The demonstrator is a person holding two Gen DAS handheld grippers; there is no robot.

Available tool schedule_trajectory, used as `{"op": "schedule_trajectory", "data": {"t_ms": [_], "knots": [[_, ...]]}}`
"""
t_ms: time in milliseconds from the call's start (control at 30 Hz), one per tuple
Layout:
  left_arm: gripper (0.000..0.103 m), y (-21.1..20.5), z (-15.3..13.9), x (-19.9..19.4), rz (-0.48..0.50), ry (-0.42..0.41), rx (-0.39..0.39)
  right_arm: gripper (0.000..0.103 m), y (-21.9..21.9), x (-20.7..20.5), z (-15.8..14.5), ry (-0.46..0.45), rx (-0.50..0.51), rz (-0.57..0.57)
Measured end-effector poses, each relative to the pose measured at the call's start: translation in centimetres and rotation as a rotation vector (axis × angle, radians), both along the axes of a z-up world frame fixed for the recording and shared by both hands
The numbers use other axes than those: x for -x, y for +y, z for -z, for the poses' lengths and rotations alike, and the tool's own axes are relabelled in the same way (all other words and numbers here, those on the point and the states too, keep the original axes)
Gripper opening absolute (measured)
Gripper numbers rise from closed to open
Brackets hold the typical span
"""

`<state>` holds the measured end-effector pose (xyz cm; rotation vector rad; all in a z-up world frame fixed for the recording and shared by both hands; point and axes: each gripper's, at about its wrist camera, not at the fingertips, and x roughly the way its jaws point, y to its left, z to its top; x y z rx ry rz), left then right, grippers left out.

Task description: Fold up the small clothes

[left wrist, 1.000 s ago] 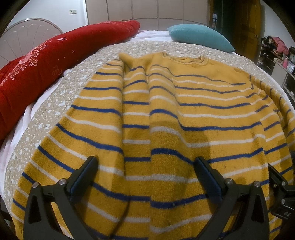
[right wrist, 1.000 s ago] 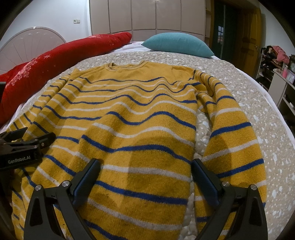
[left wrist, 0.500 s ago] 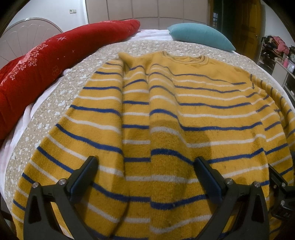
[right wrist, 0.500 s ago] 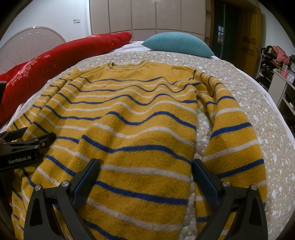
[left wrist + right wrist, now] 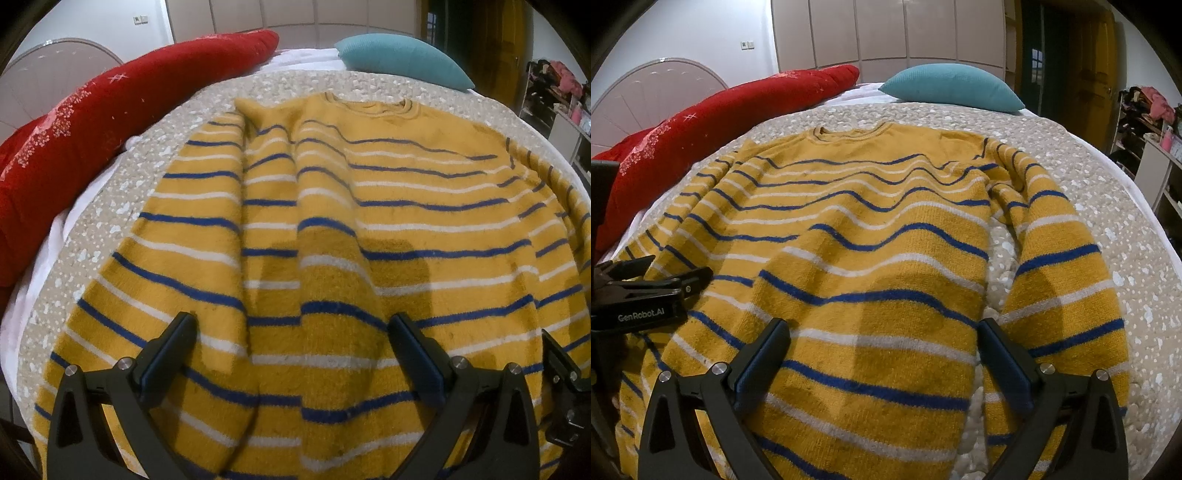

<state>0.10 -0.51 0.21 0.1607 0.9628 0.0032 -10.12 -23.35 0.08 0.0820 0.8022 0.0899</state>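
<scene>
Left wrist view: left tool point(image 5: 291, 332) spread wide, grasping nothing, poised over lower body of sweater point(image 5: 332, 229). Sweater laid flat, front up, on bed point(image 5: 122, 192); left sleeve turned inward along body, a lengthwise ridge beside it. Fuzzy mustard knit, blue and white stripes, ribbed collar. Red bolster point(image 5: 92, 122) and teal pillow point(image 5: 399, 62) beyond.

Right wrist view: right tool point(image 5: 882, 332) likewise spread, empty, above hem. Right sleeve point(image 5: 1060, 266) lying apart from body, speckled coverlet showing between. Left tool point(image 5: 646, 295) visible at left edge.

Judged: folding at outset, no grasp yet. Next move calls for pinching hem or sleeve cuff, lifting soft limp knit without dragging.
</scene>
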Motion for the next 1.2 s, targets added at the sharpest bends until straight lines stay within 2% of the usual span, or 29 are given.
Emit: {"op": "schedule_trajectory", "data": {"t_ms": [100,167,267,367,467,600,667,800,833,867,900,933,967,1000,1067,1133,1200], "knots": [[0.102,0.5,-0.9,1.0,-0.036,-0.003,0.010,0.102,0.0,0.0,0.0,0.001,-0.001,-0.001],[0.094,1.3,-2.1,2.4,-0.044,-0.002,0.064,0.102,0.1,0.0,0.0,0.001,0.000,0.000],[0.094,3.2,-3.9,4.6,-0.068,-0.030,0.123,0.102,0.2,0.1,-0.1,-0.002,0.000,-0.002],[0.094,6.6,-5.3,6.5,-0.136,-0.054,0.113,0.102,0.2,0.1,-0.1,-0.003,0.002,-0.003],[0.094,10.7,-6.1,7.9,-0.230,-0.068,0.066,0.102,0.2,0.2,-0.1,-0.005,0.004,-0.002],[0.094,14.9,-5.4,8.7,-0.320,-0.058,0.058,0.102,0.2,0.2,-0.2,-0.007,0.005,-0.003],[0.094,16.6,-4.3,8.9,-0.345,-0.033,0.096,0.102,0.2,0.2,-0.2,-0.007,0.005,-0.003],[0.094,17.5,-3.1,9.3,-0.324,-0.002,0.240,0.102,0.1,0.2,-0.2,-0.007,0.008,-0.003],[0.089,17.5,-3.0,9.5,-0.325,-0.013,0.243,0.102,0.1,0.1,-0.2,-0.007,0.010,-0.003],[0.058,17.2,-3.0,9.6,-0.322,-0.025,0.241,0.102,0.1,0.2,-0.2,-0.007,0.011,-0.003],[0.039,16.9,-3.1,9.7,-0.324,-0.027,0.227,0.102,0.1,0.2,-0.2,-0.006,0.012,-0.003],[0.013,16.7,-3.1,9.4,-0.324,-0.020,0.228,0.102,0.2,0.2,-0.2,-0.006,0.013,-0.003],[0.004,16.8,-3.2,9.3,-0.318,-0.019,0.255,0.102,0.2,0.2,-0.2,-0.006,0.014,-0.003],[0.004,17.3,-3.3,8.9,-0.314,-0.020,0.306,0.102,0.2,0.2,-0.1,-0.006,0.014,-0.003],[0.004,18.5,-3.9,8.3,-0.330,-0.044,0.314,0.102,0.2,0.1,-0.1,-0.003,0.019,-0.003],[0.004,19.9,-4.8,7.5,-0.350,-0.064,0.255,0.102,0.2,0.0,-0.1,-0.002,0.021,-0.004],[0.004,22.3,-6.1,6.2,-0.393,-0.094,0.164,0.102,0.2,0.0,-0.1,-0.002,0.022,-0.004]]}}
